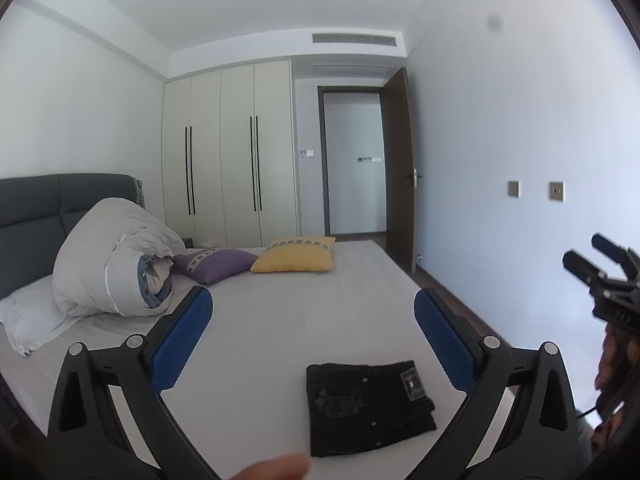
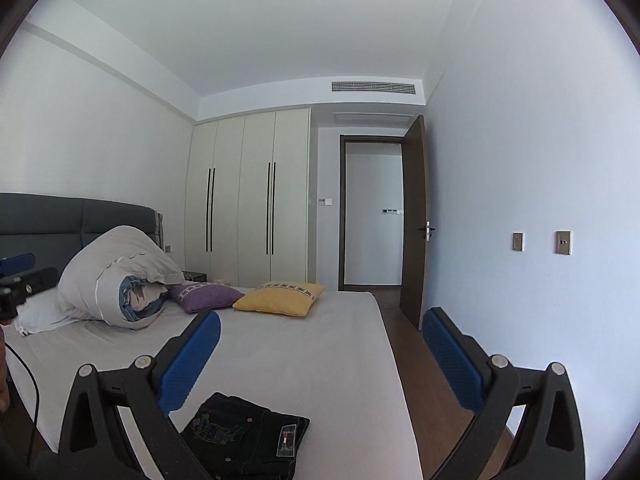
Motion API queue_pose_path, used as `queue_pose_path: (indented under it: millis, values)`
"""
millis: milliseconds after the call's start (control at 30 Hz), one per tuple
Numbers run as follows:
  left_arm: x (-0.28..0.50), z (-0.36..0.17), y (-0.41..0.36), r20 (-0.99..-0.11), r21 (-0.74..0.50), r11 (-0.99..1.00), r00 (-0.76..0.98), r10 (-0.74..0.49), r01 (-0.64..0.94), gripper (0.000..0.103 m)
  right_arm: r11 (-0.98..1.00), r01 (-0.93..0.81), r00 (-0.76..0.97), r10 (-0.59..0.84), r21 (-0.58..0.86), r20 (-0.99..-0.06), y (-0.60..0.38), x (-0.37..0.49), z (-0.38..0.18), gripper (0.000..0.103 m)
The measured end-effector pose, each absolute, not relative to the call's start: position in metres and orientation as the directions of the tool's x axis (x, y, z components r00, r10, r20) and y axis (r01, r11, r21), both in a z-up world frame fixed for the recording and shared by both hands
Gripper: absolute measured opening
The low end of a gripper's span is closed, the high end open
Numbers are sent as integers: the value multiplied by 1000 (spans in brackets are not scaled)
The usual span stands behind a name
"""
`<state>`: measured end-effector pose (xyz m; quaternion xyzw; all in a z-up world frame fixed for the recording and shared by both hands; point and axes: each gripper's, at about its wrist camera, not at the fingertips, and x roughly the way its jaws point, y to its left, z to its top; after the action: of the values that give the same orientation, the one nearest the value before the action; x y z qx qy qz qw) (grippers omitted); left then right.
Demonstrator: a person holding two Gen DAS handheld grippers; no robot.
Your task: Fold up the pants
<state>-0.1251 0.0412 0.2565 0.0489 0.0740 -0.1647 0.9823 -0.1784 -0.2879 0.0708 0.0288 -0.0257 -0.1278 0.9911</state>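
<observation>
The black pants [image 1: 370,410] lie as a compact folded rectangle on the bed [image 1: 320,300], at its foot end, far from the yellow pillow [image 1: 296,260]. Both the left gripper [image 1: 312,336] and right gripper [image 2: 320,364] hover above the pants with fingers spread wide and nothing held, which suggests the fold is finished and the bundle has been let go.

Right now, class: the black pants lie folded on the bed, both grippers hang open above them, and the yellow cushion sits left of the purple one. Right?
One slip: the yellow cushion sits right of the purple cushion, as both wrist views show. The black pants do lie folded on the bed, with the left gripper and right gripper open.
</observation>
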Motion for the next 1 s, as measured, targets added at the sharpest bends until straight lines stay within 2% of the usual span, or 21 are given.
queue_pose_path:
  millis: [67,167,267,433,567,767,1000]
  values:
    - [-122,249,34,-221,85,934,921,-321,346,103,975,212,977,-213,74,15,-283,-173,73,103]
    - [-90,212,15,-400,24,933,859,-319,358,103,975,190,981,-184,115,-55,-280,-160,64,103]
    - [-74,180,1,-474,-17,930,815,-332,368,103,972,184,976,-163,147,-143,-282,-143,42,103]
    - [-52,145,-18,-523,53,955,823,-221,290,103,966,202,947,-151,159,-285,-281,-115,1,103]
    - [-24,103,-29,-589,13,961,778,-216,276,103,958,220,914,-138,181,-382,-279,-100,-19,103]
    - [-7,70,-33,-643,-7,967,740,-201,256,103,960,231,879,-135,161,-457,-270,-91,-27,103]
    - [-8,75,-24,-662,-3,973,729,-175,232,103,953,238,835,-102,187,-540,-267,-77,-41,103]
